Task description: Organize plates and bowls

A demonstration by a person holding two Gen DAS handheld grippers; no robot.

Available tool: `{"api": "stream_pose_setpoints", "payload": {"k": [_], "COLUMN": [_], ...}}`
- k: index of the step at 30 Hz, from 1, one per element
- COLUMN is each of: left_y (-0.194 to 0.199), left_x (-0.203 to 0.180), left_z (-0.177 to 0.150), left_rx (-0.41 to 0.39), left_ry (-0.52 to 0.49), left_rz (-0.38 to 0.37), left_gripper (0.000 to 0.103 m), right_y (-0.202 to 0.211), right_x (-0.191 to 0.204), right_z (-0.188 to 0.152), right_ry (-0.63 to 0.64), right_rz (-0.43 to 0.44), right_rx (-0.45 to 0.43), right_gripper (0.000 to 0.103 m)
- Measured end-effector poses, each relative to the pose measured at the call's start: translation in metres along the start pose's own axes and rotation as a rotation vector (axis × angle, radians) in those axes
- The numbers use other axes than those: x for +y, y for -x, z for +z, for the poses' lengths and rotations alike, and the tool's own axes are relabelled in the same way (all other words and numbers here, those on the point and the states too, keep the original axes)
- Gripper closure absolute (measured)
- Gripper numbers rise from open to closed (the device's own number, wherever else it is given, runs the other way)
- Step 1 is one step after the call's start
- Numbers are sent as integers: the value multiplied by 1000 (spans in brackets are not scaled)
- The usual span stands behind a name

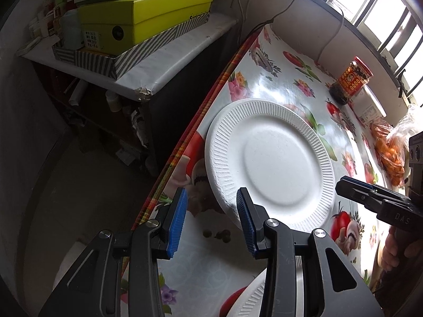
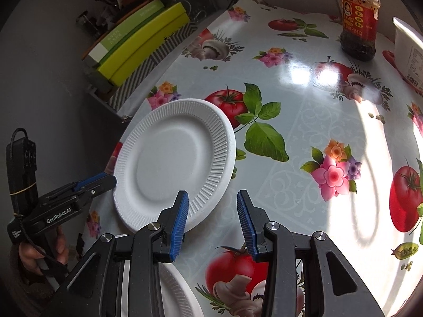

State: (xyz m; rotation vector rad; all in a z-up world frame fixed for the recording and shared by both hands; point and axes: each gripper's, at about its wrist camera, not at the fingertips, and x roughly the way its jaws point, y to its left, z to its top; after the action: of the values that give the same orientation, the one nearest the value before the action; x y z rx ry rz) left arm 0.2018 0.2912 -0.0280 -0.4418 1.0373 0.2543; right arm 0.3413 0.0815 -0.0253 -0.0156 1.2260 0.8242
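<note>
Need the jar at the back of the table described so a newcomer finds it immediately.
Start at the flowered tablecloth, and go past the white ribbed plate to the far edge. The jar stands upright there: red label, dark contents, the only glass container on the table.

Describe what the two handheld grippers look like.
Both are black plastic with ribbed blue pads on the fingers. The left gripper carries white "GenRobot.AI" lettering and a black cable; the right gripper shows "DAS". Silver pivot bolts dot the linkages.
</note>
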Motion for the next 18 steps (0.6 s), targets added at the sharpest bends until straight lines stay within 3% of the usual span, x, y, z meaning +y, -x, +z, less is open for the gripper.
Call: {"api": "stream_pose_setpoints", "payload": {"k": [4,11,18], "left_y": [-1,-4,-3], "left_x": [-3,-1,-3], "left_z": [1,2,2], "left_rx": [-1,7,6], "left_ry": [-3,0,-3], "left_rz": [-2,4,4], "left_gripper": [63,81,88], "right_y": [-7,-12,-13], "right_x": [-1,-3,0], "right_z": [0,-3,-3], "right_ry": [-8,-22,-24], "right_rz": [1,15,30], "right_rx": [10,19,23], "right_gripper": [65,76,83]}}
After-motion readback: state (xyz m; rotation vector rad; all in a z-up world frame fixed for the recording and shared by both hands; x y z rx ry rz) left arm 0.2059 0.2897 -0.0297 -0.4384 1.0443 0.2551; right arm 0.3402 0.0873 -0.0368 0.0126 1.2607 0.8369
